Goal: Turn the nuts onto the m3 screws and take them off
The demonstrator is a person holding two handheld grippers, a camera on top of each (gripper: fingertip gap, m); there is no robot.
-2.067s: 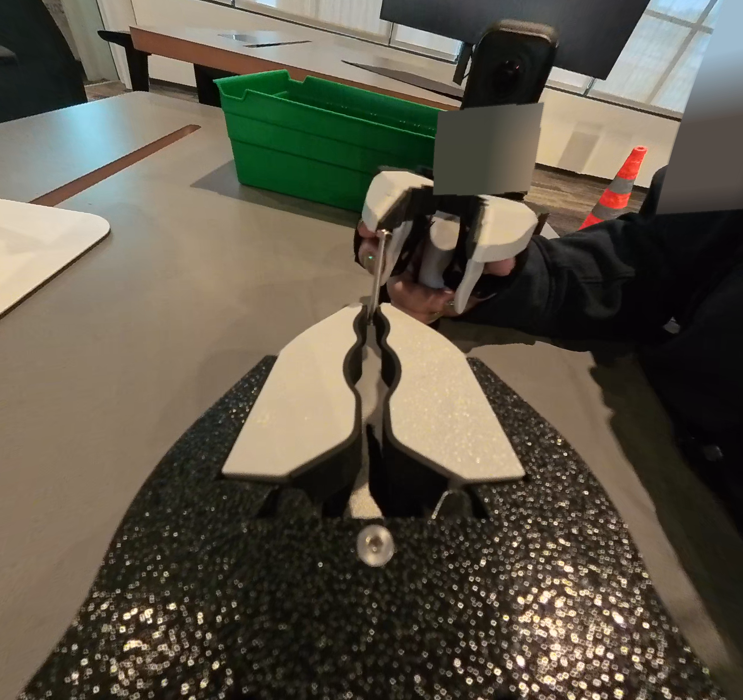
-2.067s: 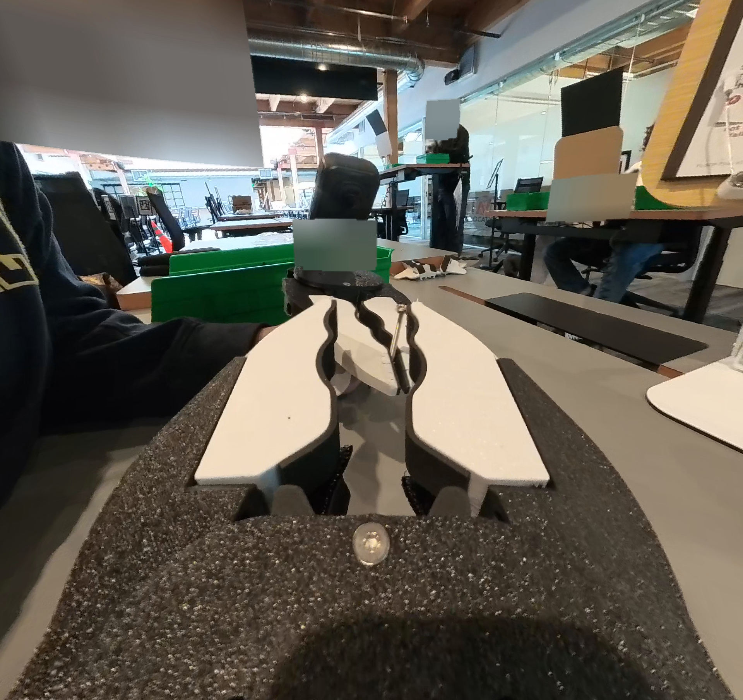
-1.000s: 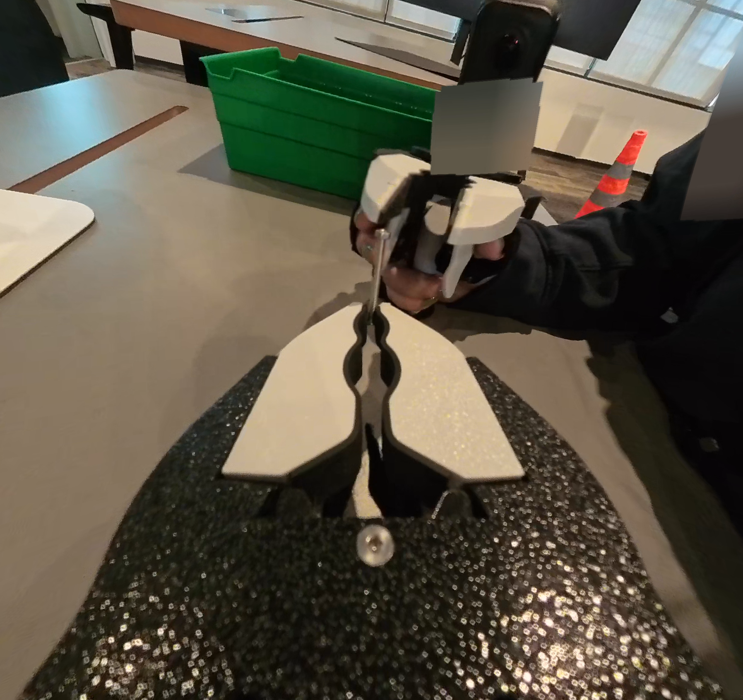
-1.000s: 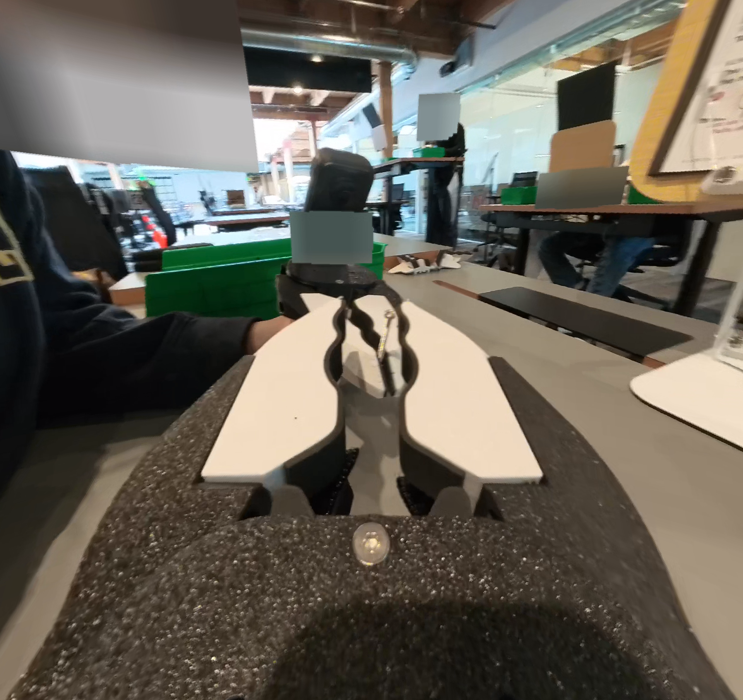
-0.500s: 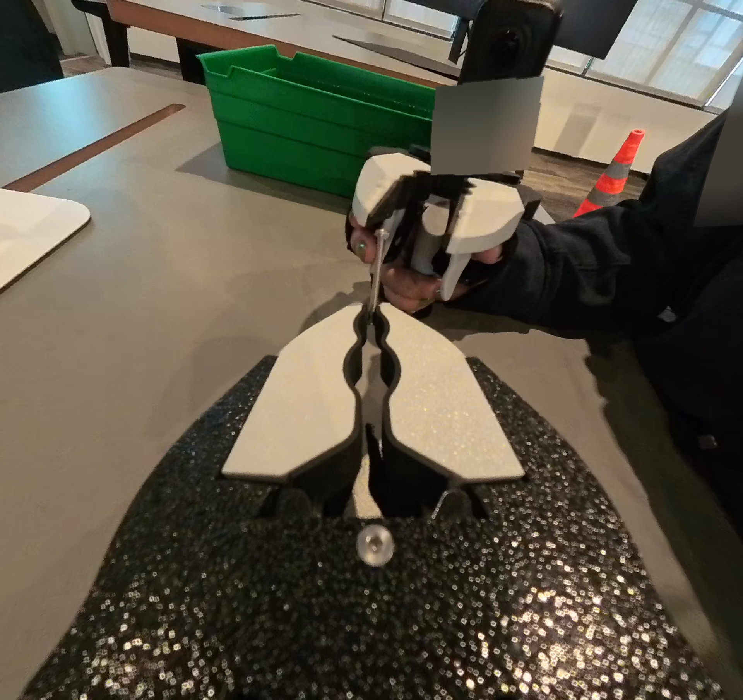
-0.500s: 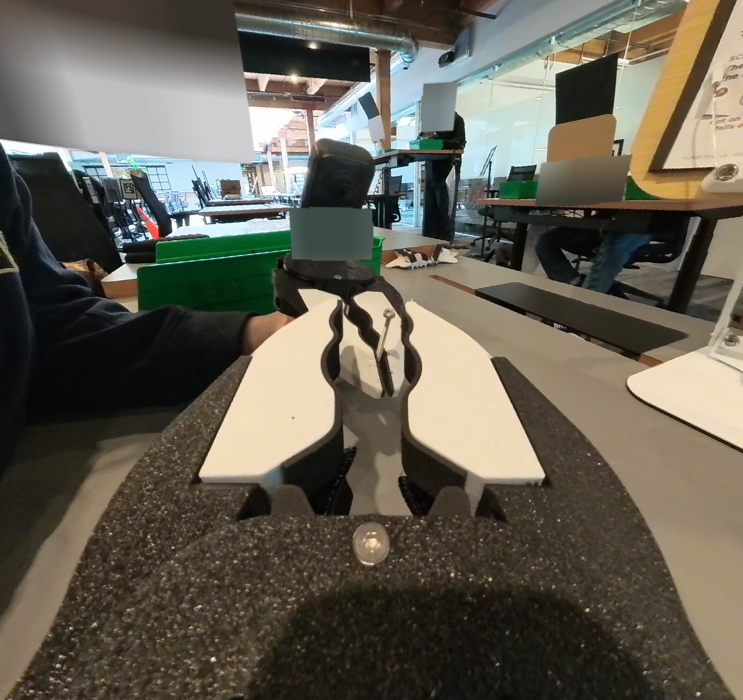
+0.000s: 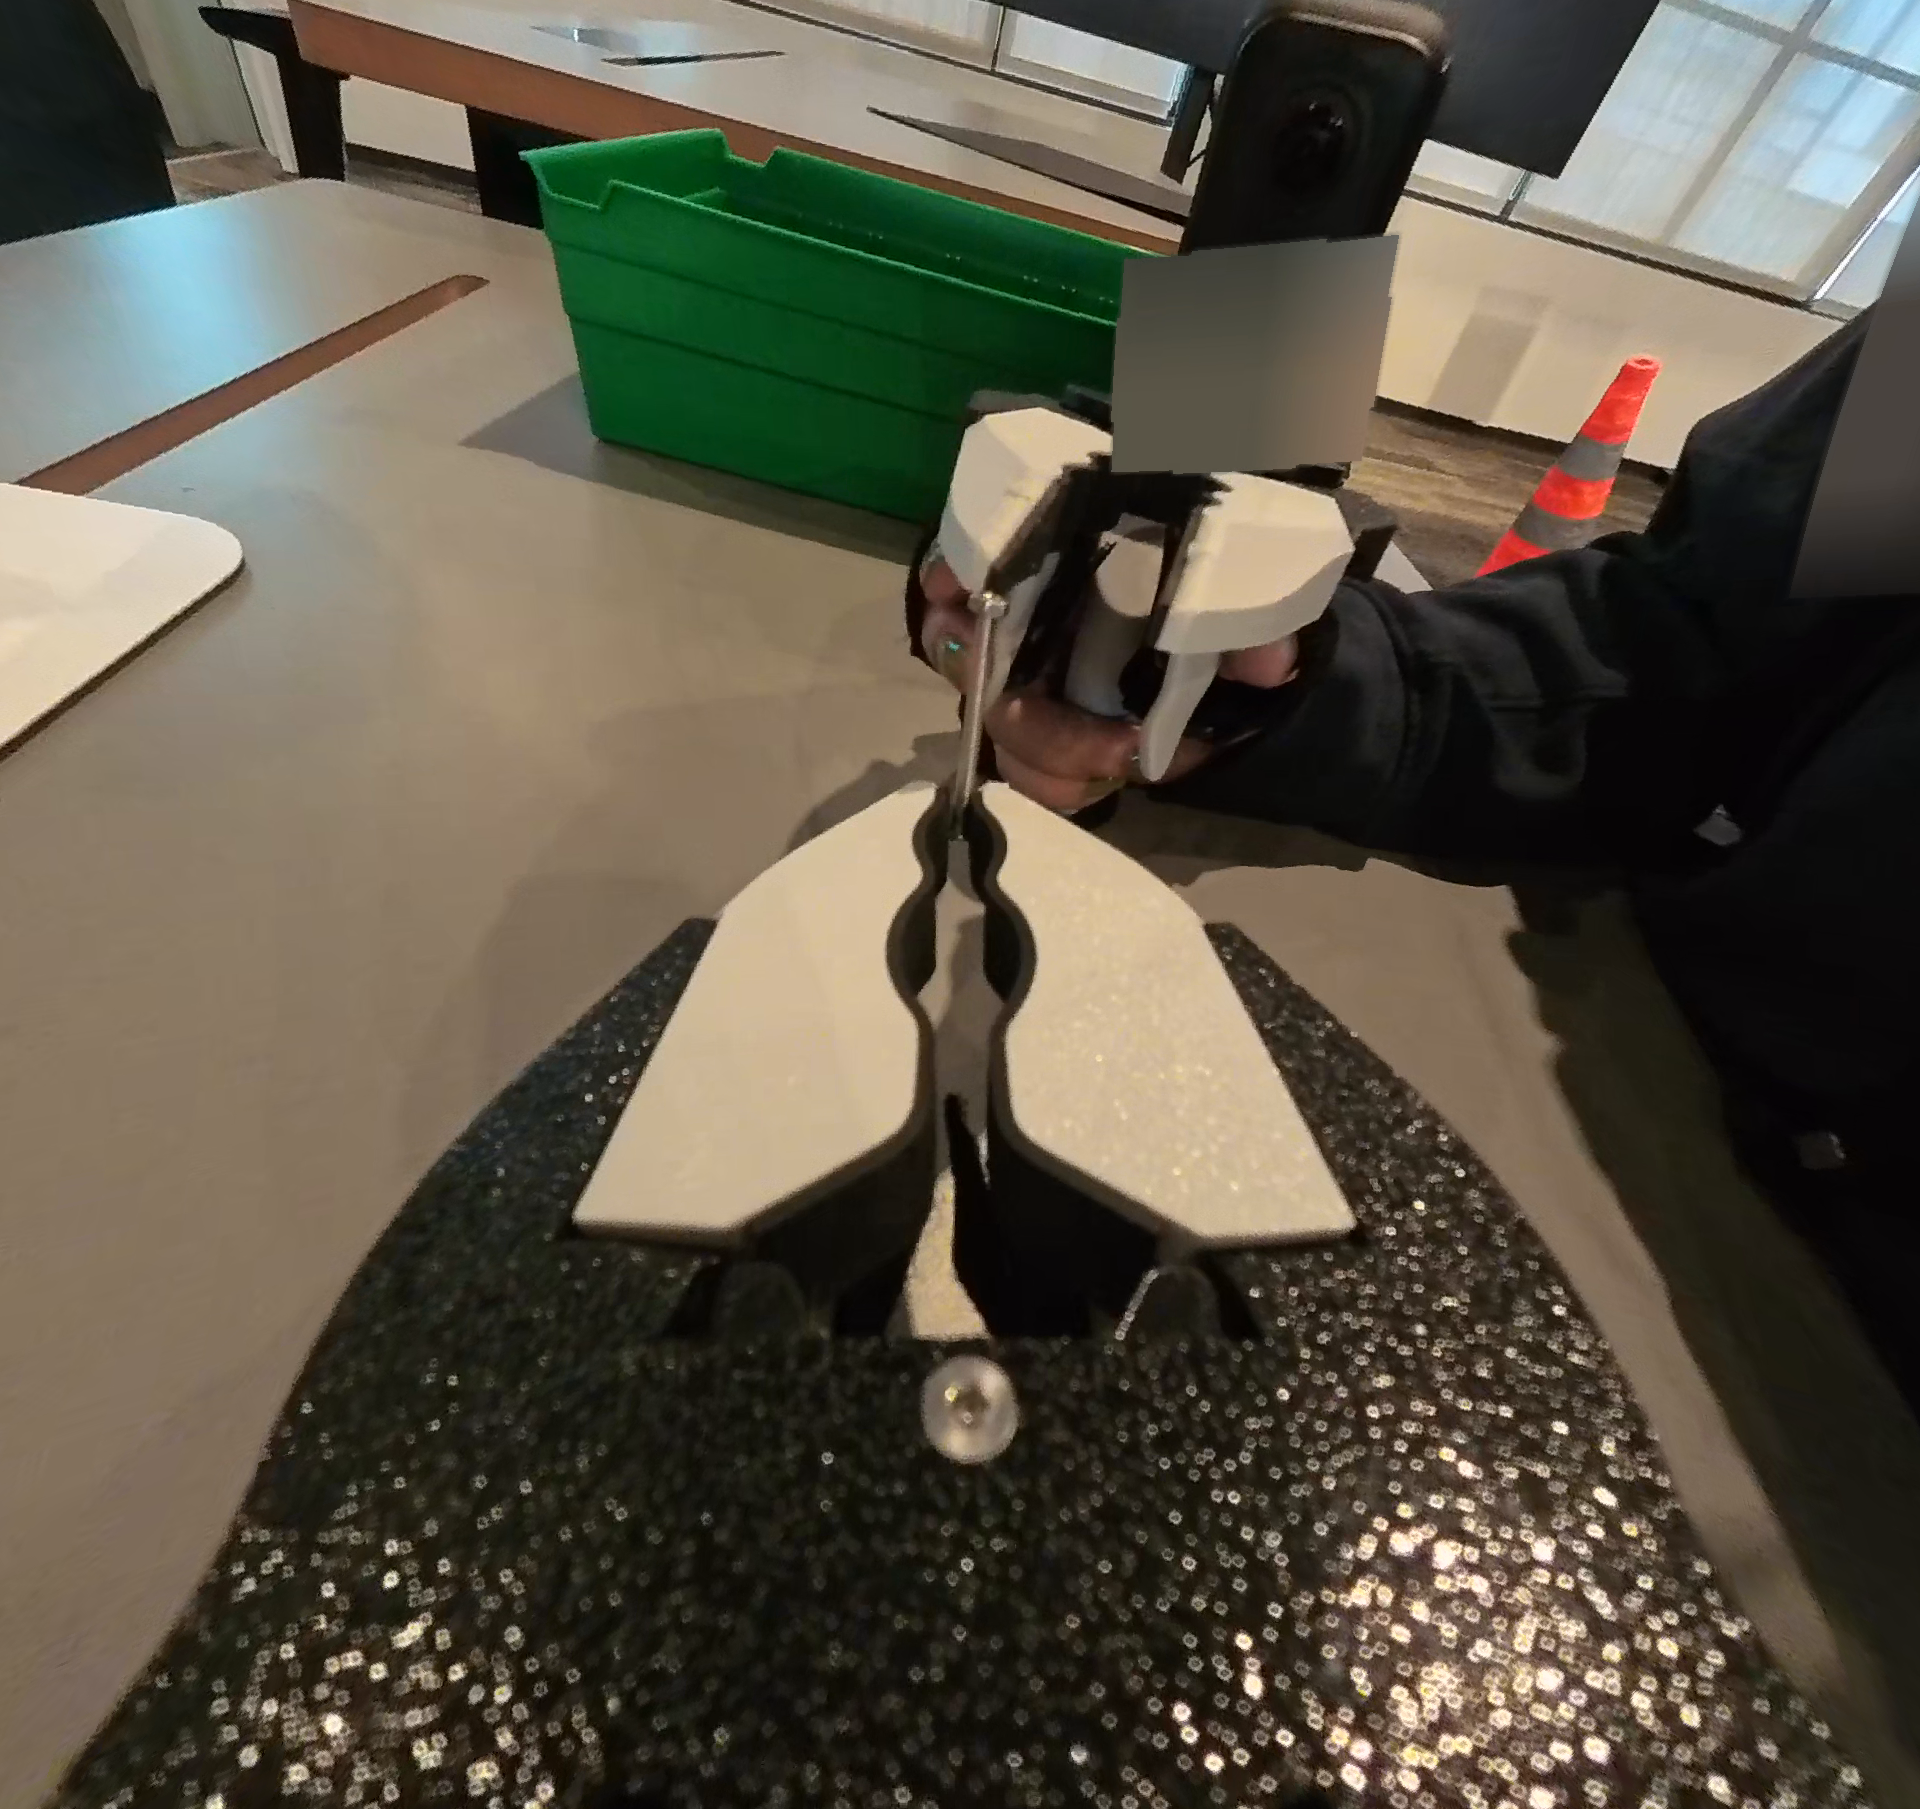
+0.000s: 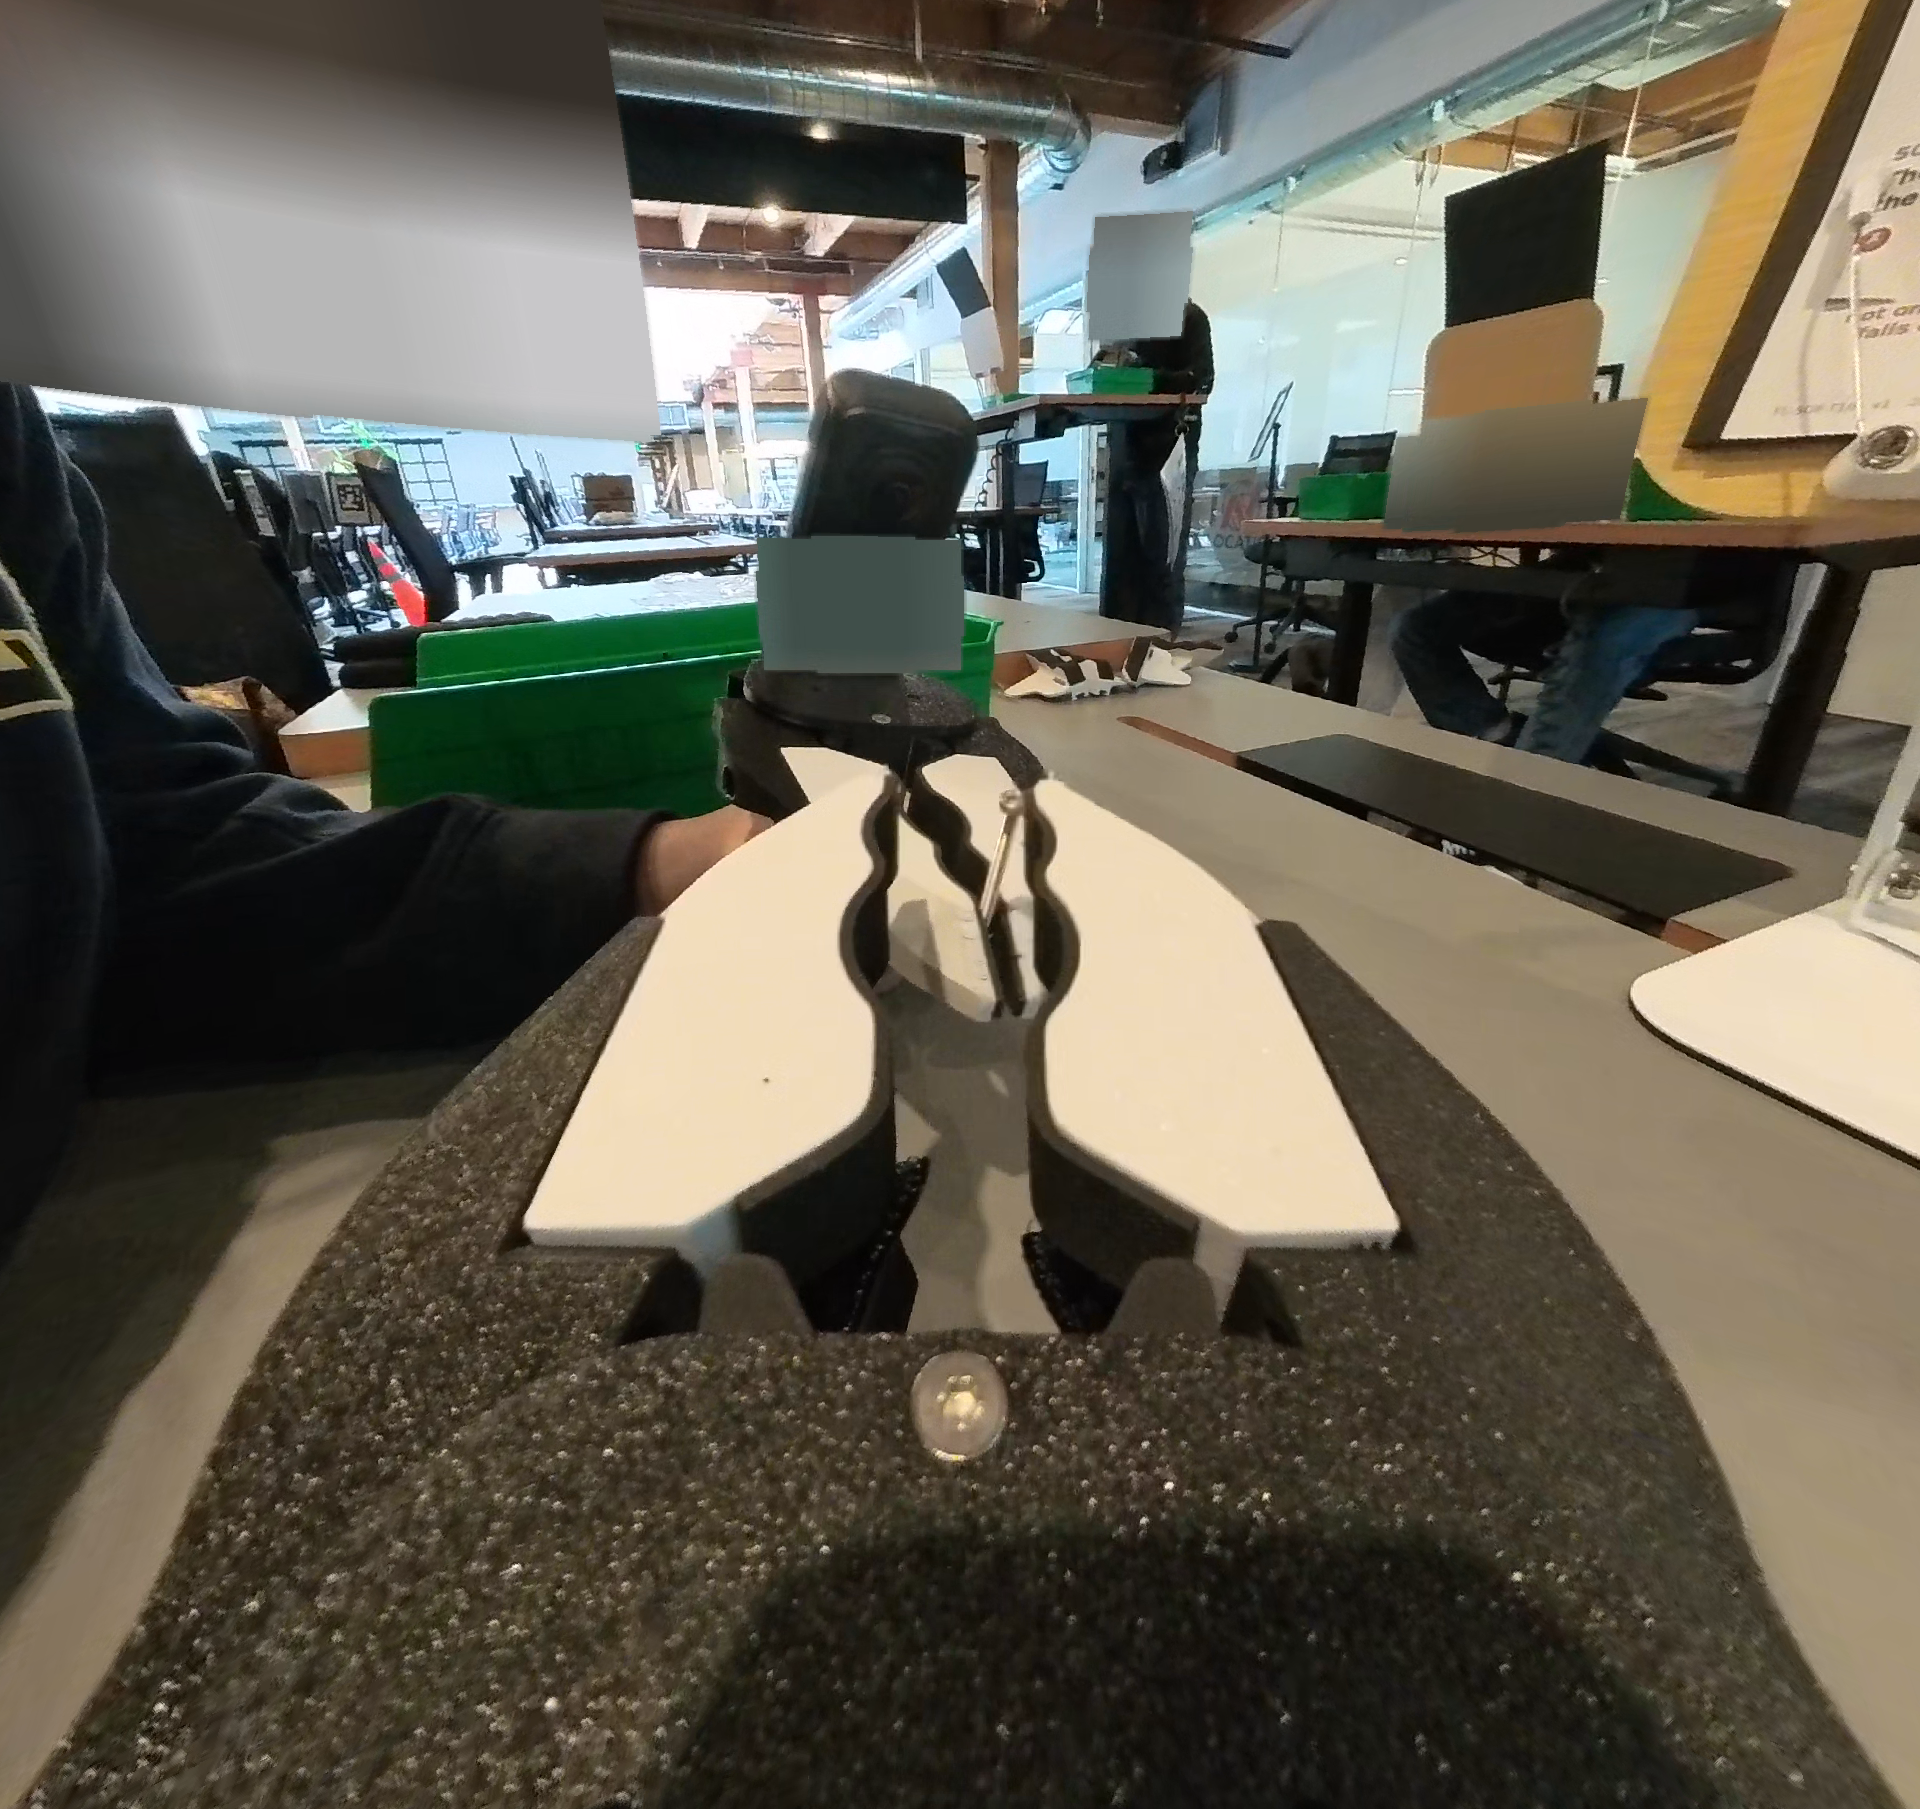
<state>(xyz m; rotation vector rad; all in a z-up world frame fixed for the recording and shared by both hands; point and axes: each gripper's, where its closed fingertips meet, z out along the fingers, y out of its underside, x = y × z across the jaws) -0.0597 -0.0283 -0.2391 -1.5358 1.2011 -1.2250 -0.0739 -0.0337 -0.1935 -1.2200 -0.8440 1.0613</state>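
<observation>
Between my two grippers, over the grey table, stood the long thin silver screw. Starting at the left of the scene, a white rounded board lay at the table's edge and a green plastic bin sat at the far side. My left gripper was clenched on the lower end of the screw, its white fingers nearly meeting at the tips, so the shaft rose upright and leaned a little away from me. To the right and farther off, my right gripper hung with its fingers apart, one of them just beside the screw's top end; from its own camera the screw stood between its pads without both pressing on it, so I counted it released.

I judged the work to be somewhere in its middle. A small widening showed at the top of the screw, but I could not tell whether that was the head or a nut, so I could not say how many nuts were on or off.

Against the views from a second and two seconds earlier, little differed: the left grip matched, the screw kept its pose, and the right gripper sat in much the same place beside the top end, its fingers a shade closer than half a second before.
</observation>
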